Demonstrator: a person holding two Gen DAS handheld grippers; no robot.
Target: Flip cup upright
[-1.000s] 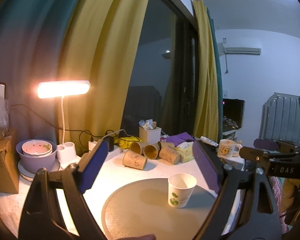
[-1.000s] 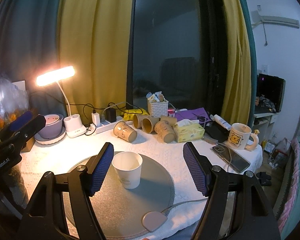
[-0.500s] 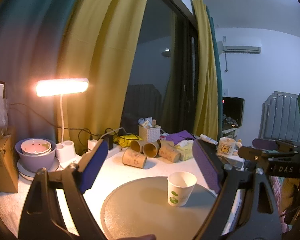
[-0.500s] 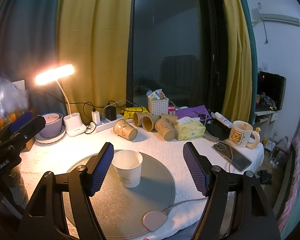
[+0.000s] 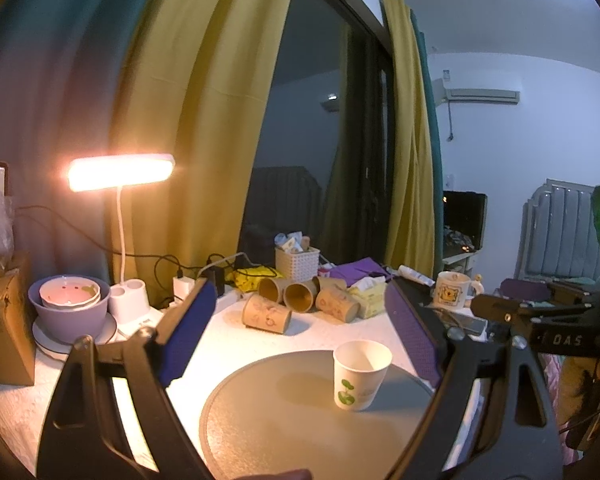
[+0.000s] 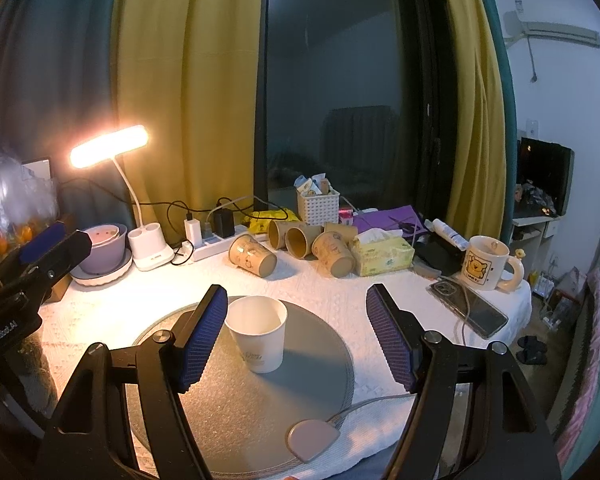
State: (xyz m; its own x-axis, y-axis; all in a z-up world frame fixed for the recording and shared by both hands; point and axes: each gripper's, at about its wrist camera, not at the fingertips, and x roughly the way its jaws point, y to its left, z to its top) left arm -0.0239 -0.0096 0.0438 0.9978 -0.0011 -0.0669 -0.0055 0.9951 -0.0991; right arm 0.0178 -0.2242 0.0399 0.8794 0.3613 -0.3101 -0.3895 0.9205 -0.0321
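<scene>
Paper cup [image 6: 257, 333] stands upright on the round grey mat [image 6: 236, 408], its base partly hidden beside the right gripper [image 6: 296, 336]; both it and the left gripper [image 5: 300, 340] gape wide, holding nothing.

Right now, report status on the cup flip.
Left gripper open, empty. Right gripper open, empty. White cup upright on grey mat, mouth up. Nothing in the way.

Lit lamp [image 6: 108, 146], bear mug [image 6: 485, 262]
</scene>
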